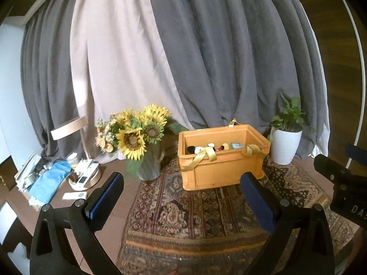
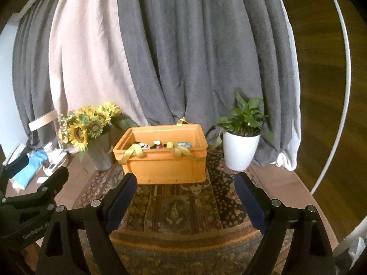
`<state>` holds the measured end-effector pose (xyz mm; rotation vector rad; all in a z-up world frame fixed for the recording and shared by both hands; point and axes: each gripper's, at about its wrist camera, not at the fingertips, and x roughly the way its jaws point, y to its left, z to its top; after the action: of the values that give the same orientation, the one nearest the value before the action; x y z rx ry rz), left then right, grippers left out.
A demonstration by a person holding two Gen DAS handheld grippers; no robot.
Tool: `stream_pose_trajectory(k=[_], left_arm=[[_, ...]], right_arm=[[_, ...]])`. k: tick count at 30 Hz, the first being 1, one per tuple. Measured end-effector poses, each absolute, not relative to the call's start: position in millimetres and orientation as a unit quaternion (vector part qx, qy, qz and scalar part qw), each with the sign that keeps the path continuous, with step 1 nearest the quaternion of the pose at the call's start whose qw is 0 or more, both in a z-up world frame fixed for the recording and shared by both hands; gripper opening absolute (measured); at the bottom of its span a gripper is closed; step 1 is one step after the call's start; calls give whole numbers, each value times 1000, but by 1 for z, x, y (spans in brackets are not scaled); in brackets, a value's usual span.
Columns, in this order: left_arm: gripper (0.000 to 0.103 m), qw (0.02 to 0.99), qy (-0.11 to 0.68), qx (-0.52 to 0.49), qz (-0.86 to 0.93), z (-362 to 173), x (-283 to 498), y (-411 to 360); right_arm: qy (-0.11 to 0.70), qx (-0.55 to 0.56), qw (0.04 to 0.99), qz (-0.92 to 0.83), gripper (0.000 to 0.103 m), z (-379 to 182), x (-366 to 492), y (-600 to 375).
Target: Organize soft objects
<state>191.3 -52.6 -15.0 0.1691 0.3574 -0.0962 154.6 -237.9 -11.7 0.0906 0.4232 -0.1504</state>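
Left to right, left wrist view. A blue cloth (image 1: 51,181) lies at the far left of the table (image 1: 114,167), beside a round tray of small white devices (image 1: 86,176) and under a wooden ring lamp (image 1: 68,127). Next stands a grey ribbed vase of sunflowers (image 1: 137,135), its base at the edge of a patterned rug (image 1: 195,217). On the rug sits the orange crate (image 1: 220,158), with yellow ribbon handles (image 1: 203,157) draped over its near wall; the soft toys (image 1: 206,147) lie inside it, low against the far wall, too small to identify singly. Just to the right of the crate is a potted green plant (image 1: 285,139) in a white pot. Grey and cream curtains (image 1: 183,57) hang behind everything.

The left tool (image 1: 182,181) is released, its blue-padded jaws spread wide with nothing between them, short of the crate. The right tool (image 2: 185,181), seen in its own view, is likewise spread wide and empty, aimed at the crate's near wall and apart from it.
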Motion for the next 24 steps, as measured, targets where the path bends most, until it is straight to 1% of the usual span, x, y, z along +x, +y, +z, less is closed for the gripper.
stream_pose_trajectory(k=[7,13,24], left_arm=[[103,982,167,80,-41,-17,139,-55],[103,981,174,67,-57,-18,99,-54],[103,981,170,66,-67,-19,55,-51]], right_arm=[[197,30,976,-86,88,-10,102,-240],[199,45,976,-78,88,-13,66,-241],[196,50,976,-82,88,-18,19,-237]])
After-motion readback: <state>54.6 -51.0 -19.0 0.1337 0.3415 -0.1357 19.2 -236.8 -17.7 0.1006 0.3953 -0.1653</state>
